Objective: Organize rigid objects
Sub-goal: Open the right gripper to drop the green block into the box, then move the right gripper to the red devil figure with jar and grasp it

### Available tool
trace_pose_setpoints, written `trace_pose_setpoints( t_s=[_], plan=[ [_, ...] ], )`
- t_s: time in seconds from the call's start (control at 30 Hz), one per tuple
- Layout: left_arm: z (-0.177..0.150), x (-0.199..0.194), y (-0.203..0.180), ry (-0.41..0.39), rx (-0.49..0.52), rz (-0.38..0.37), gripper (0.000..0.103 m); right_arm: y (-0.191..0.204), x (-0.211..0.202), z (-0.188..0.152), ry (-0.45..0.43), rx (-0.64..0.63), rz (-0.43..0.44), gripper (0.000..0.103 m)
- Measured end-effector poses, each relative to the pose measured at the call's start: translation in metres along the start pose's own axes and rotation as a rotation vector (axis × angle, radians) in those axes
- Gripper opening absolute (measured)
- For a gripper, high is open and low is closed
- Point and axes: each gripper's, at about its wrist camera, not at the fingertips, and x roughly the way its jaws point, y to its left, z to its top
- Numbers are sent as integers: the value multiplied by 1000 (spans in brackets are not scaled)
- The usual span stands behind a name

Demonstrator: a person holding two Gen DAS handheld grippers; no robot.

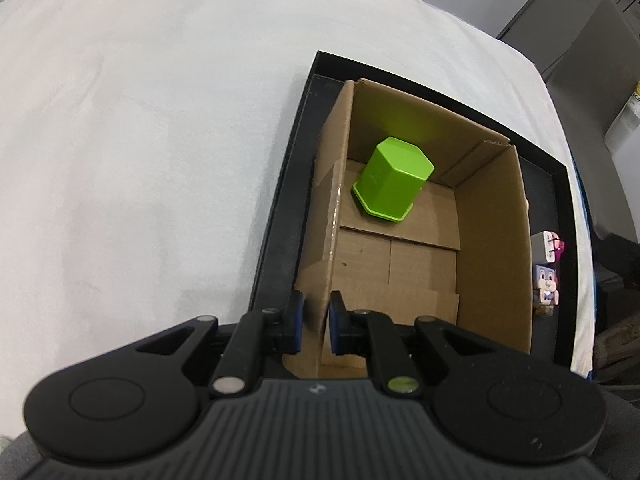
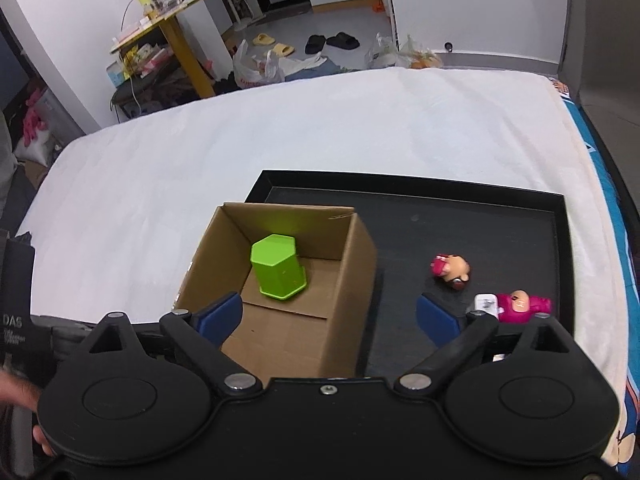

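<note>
A cardboard box (image 1: 492, 248) stands open in a black tray (image 1: 280, 216) on a white-covered table. A green hexagonal cup (image 1: 394, 180) sits upside down on the box floor; it also shows in the right wrist view (image 2: 278, 272). My left gripper (image 1: 316, 320) is shut on the box's left wall near its front corner. My right gripper (image 2: 328, 316) is open and empty above the box's (image 2: 344, 300) right wall. A small pink and tan figure (image 2: 450, 270) and a pink figure (image 2: 520, 304) lie on the tray (image 2: 480, 232) to the right.
In the left wrist view, small toy figures (image 1: 546, 280) lie in the tray right of the box. White cloth (image 2: 320, 120) covers the table around the tray. A cluttered yellow table (image 2: 168, 32), bags and slippers stand on the floor beyond.
</note>
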Motion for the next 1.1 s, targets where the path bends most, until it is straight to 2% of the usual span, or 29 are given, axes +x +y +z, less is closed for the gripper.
trace_pose_setpoints(
  t_s=[0.3,0.67,1.1],
  plan=[
    [2,1,-2,-4,-1,35,12,-42,-10,-13,-23,53,-5,96],
    [1,2,1,-15,-8,40,12,-95,-12,-28,-54,137,-14,96],
    [1,4,-1,-15,-6,57,12,-121,7,-47,22,237,-13,95]
  ],
)
